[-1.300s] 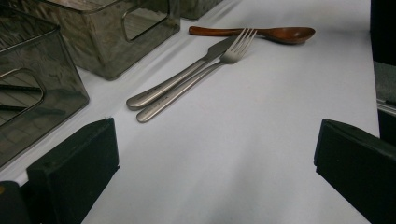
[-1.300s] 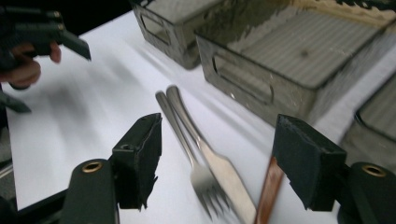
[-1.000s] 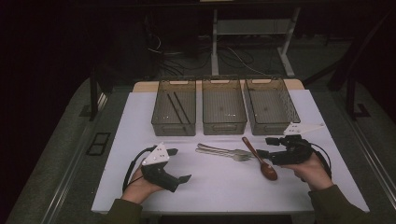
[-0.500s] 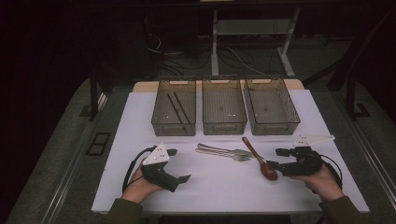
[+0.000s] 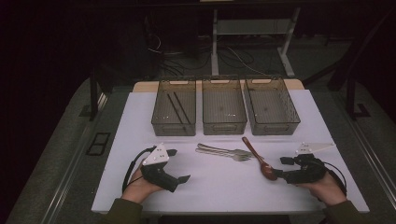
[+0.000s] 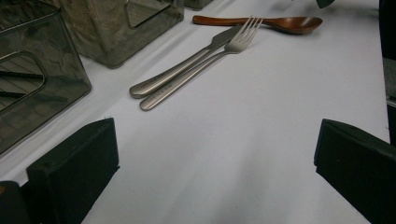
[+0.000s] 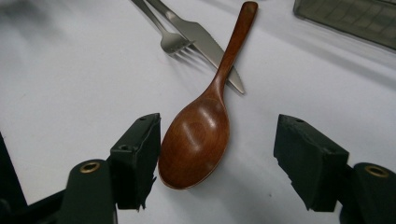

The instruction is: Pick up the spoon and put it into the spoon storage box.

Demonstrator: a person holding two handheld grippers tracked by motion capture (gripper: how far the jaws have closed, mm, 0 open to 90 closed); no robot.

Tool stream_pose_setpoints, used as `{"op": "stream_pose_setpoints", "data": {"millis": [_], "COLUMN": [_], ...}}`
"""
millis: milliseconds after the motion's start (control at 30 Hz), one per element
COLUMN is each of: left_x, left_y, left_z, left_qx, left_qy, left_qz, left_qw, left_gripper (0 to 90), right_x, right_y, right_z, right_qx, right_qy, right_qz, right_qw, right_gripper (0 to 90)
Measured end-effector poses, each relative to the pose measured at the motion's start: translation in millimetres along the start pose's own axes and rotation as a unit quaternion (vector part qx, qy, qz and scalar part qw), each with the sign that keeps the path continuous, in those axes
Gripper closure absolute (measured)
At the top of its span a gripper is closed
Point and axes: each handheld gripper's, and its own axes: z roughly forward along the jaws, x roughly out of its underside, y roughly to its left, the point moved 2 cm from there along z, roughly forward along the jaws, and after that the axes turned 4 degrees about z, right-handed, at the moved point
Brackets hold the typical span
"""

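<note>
Looking down from the high view, I have the right gripper (image 5: 278, 167) low over the tabletop (image 5: 140, 116) near its front right corner, with the wooden spoon (image 5: 258, 157) right at its tips. In the right gripper view my fingers (image 7: 137, 154) stand well apart with the spoon's bowl (image 7: 196, 140) lying between them; the left pad sits just beside the bowl's rim, and I cannot tell whether it touches, while the right pad is clear of it. Nothing is clamped, and the spoon lies flat on the white surface, bowl toward the front edge and handle angled back toward the bins.

The spoon's handle crosses over the tip of the knife (image 7: 205, 42), which lies side by side with the fork (image 7: 170, 39) toward the middle of the tabletop, their handles pointing to the left edge.

My left gripper (image 5: 180, 165) rests near the front left corner, its fingers (image 6: 74, 172) spread wide with only bare tabletop between them.

Along the back edge stand three clear bins in a row: the left bin (image 5: 159, 122) holds dark chopsticks (image 5: 178, 108), with the middle bin (image 5: 224, 129) and right bin (image 5: 294, 116) beside it.
</note>
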Motion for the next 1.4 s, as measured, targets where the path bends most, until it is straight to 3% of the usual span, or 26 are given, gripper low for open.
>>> {"op": "stream_pose_setpoints", "data": {"millis": [700, 1400], "left_x": [-0.1, -0.8], "left_y": [-0.3, -0.8], "left_z": [0.1, -0.3], "left_qx": [0.000, -0.002], "left_qy": [0.002, 0.001], "left_qz": [0.000, 0.002], "left_qw": [1.0000, 1.0000], "left_gripper": [0.0, 0.0], "right_x": [-0.5, 0.5], "right_y": [8.7, 14.9], "right_z": [22.8, 28.2], "right_qx": [0.003, 0.009], "right_qy": [0.030, 0.042], "right_qz": [-0.013, -0.027], "right_qw": [0.9995, 0.9987], "right_gripper": [38.9, 50.0]}}
